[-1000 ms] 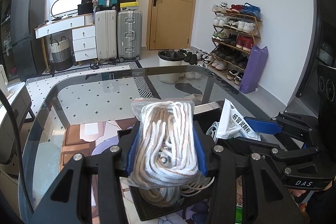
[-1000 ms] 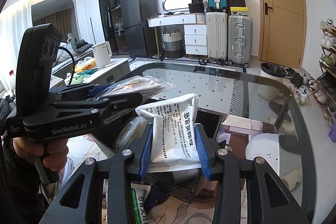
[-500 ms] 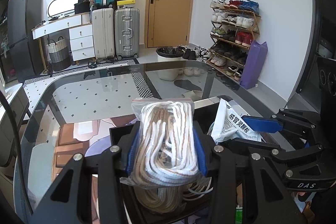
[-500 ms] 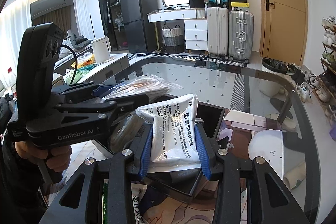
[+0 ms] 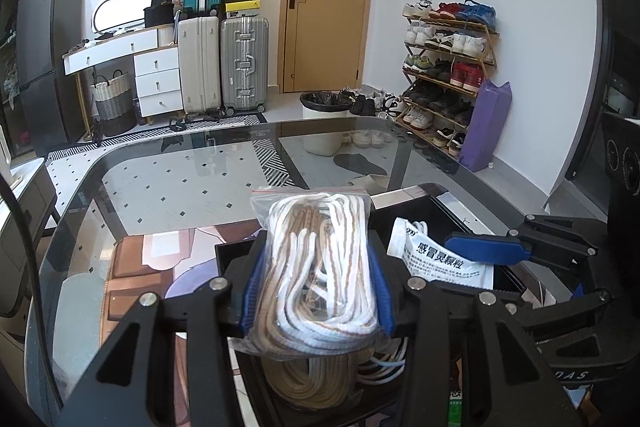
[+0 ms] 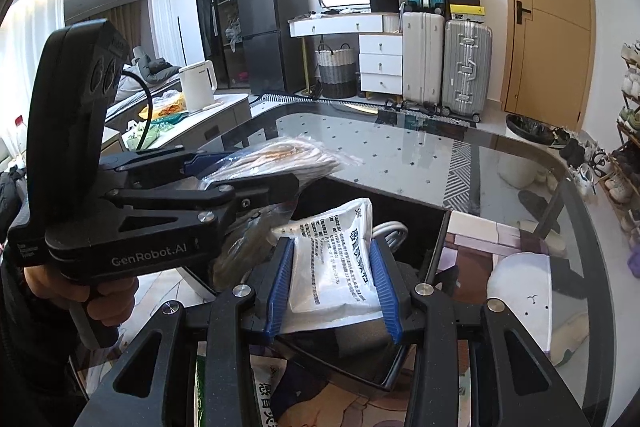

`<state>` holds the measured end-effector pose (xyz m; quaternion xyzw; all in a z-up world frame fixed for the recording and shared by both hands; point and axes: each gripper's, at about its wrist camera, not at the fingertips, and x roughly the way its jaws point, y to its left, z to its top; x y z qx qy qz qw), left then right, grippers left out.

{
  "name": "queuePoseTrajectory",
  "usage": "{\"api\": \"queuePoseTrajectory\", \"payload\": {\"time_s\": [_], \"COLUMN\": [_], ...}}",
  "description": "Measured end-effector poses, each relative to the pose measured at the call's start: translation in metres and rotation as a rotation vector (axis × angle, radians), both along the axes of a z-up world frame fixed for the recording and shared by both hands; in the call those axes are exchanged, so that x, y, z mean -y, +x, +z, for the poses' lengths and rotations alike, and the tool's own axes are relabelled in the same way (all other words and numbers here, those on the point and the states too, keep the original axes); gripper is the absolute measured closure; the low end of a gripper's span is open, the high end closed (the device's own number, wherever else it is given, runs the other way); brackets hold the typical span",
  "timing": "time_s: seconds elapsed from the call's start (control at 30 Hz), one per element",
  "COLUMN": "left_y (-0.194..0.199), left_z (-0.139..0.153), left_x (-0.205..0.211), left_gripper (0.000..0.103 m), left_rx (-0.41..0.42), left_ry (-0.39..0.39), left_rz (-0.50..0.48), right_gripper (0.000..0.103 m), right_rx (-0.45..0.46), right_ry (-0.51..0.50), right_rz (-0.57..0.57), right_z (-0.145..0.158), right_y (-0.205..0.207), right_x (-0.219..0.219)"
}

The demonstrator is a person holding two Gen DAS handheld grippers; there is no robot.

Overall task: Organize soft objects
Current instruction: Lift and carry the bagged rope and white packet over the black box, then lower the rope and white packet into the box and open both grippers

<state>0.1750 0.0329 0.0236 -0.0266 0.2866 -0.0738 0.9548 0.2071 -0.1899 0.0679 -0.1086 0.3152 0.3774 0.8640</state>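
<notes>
While both hang over the black bin (image 5: 472, 215), left tongs (image 5: 318, 291) tight on bagged rope (image 5: 320, 267), right tongs (image 6: 334, 291) on sachet (image 6: 336, 267).

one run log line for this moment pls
left gripper: shut on bag of cords | right gripper: shut on white sachet | both held over black bin | nothing released

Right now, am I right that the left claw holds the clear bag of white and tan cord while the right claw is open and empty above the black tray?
Not quite: the right claw is shut on a white printed sachet, as the right wrist view shows. The left claw does hold the clear bag of white and tan cord above the black tray.
</notes>
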Motion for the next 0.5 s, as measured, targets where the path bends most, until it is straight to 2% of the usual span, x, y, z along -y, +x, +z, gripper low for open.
{"api": "queuePoseTrajectory", "payload": {"time_s": [0.23, 0.3, 0.43, 0.5], "left_y": [0.000, 0.001, 0.000, -0.001], "left_z": [-0.002, -0.003, -0.003, -0.004], "left_x": [0.001, 0.001, 0.005, 0.009], "left_gripper": [0.059, 0.059, 0.058, 0.058], "left_rx": [-0.004, -0.005, -0.005, -0.005], "left_ry": [0.009, 0.015, 0.034, 0.049], "left_rz": [-0.006, -0.008, -0.014, -0.021], "right_gripper": [0.060, 0.054, 0.053, 0.046], "right_rx": [0.000, 0.014, 0.030, 0.030], "right_ry": [-0.010, -0.002, 0.007, 0.008], "right_rz": [-0.017, -0.028, -0.056, -0.071], "right_z": [-0.004, -0.001, 0.006, 0.007], "right_y": [0.001, -0.001, -0.002, -0.001], "right_x": [0.009, 0.014, 0.025, 0.029]}}
